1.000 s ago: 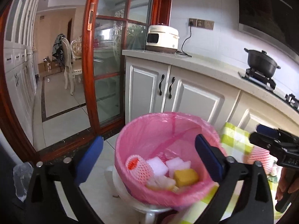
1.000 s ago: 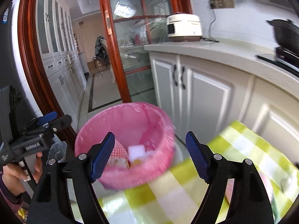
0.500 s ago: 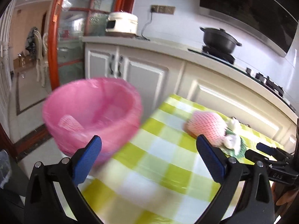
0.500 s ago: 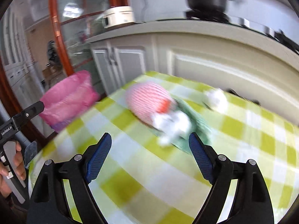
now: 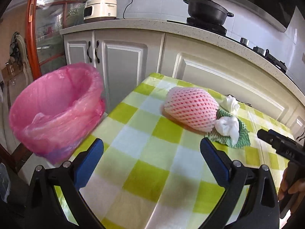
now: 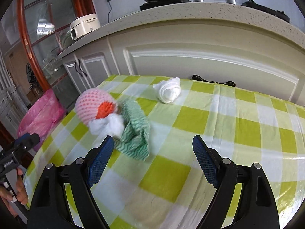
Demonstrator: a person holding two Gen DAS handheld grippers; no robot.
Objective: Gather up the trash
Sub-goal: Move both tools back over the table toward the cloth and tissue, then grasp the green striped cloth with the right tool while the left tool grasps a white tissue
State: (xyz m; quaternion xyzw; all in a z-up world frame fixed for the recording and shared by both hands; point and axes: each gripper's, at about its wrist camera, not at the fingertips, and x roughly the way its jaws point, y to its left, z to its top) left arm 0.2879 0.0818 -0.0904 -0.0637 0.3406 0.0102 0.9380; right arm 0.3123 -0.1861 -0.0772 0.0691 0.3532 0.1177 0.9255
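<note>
**Trash on the checked table, both grippers empty**

Trash lies in a loose cluster on the table covered with a green, white and yellow checked plastic cloth (image 6: 219,118): a pink foam fruit net with an orange piece showing at its open end (image 6: 93,107), a crumpled white tissue wad (image 6: 107,126) touching that end, and a green-and-white zigzag-striped rag (image 6: 135,133) lying under and beside the wad. A second white tissue ball (image 6: 168,91) sits apart from them, nearer the table's far edge by the cream cabinet door (image 6: 209,61).

Off the table's left corner stands the round bin lined with a pink plastic bag (image 5: 55,110), its rim about level with the tabletop.

Over the cloth, the right gripper (image 6: 152,154) has its blue-padded jaws spread wide, having just been opening, with nothing between them; the rag's near edge lies just ahead of its left finger. The left gripper (image 5: 151,158) also stands apart and empty above bare cloth, the fruit net ahead of it.
</note>
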